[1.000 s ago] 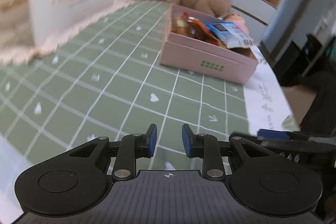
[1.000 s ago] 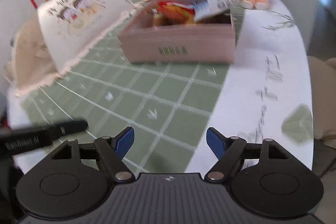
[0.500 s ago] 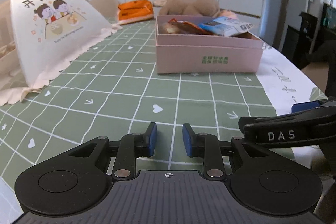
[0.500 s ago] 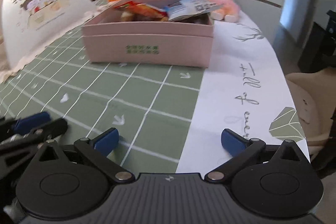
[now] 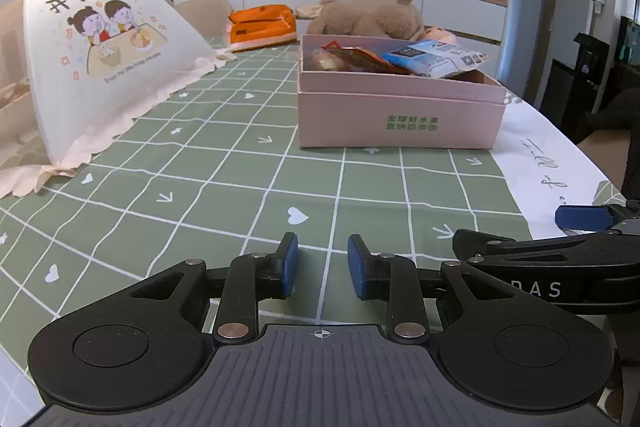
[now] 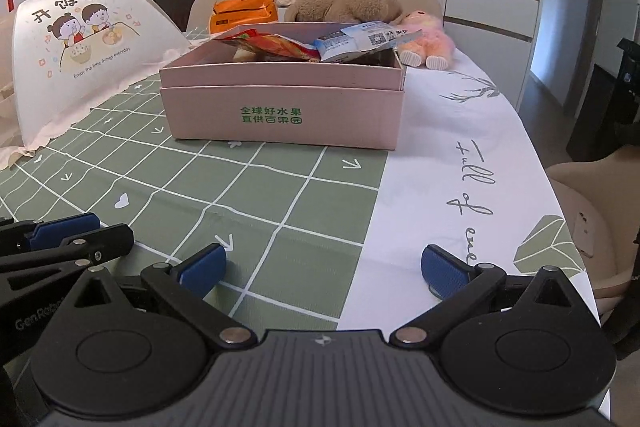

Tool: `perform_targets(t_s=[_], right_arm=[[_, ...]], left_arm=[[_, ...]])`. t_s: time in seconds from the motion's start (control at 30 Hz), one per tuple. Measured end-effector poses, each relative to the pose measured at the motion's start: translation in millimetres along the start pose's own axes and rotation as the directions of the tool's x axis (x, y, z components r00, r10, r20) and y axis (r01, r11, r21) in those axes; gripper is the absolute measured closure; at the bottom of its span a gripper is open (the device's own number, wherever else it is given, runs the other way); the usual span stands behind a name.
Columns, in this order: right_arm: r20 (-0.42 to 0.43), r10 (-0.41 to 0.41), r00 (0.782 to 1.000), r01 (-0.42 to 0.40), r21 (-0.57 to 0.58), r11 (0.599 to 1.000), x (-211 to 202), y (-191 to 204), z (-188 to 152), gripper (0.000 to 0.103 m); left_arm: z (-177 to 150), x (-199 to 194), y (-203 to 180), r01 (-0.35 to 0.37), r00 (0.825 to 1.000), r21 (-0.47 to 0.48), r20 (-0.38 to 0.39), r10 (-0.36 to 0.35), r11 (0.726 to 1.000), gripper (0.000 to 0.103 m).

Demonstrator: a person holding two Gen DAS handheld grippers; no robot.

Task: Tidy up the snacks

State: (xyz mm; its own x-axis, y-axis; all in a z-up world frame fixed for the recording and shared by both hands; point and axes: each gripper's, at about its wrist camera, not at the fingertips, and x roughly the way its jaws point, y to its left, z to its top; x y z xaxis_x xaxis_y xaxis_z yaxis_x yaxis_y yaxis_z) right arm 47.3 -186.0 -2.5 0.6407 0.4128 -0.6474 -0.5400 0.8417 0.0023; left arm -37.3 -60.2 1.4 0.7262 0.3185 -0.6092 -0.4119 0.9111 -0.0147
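Light, crinkly, slippery snack packets point(image 6: 304, 47) lie piled in the pink cardboard box point(image 6: 286, 107) mid-table, best pinched by a flat sealed edge, while the left gripper point(image 5: 323, 263) stands narrowly apart and the right gripper point(image 6: 324, 269) gapes wide, both empty

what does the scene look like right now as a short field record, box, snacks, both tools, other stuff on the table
box: pink box, lid off, on the green checked tablecloth
snacks: orange-red packet and blue-white packet poking above the rim
left tool: narrow gap, nothing between the pads
right tool: wide open, empty
behind box: brown plush bear, pink plush, orange pouch
left side: white food cover
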Motion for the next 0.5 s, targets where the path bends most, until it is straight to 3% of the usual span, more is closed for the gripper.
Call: perform_targets(t_s=[0.5], right_arm=[[0.0, -0.001, 1.0, 0.001, 0.001, 1.0, 0.0, 0.8, -0.6, 0.0]], left_arm=[[-0.8, -1.4, 1.2, 0.009, 1.0, -0.007, 0.003, -0.009, 1.0, 0.072]])
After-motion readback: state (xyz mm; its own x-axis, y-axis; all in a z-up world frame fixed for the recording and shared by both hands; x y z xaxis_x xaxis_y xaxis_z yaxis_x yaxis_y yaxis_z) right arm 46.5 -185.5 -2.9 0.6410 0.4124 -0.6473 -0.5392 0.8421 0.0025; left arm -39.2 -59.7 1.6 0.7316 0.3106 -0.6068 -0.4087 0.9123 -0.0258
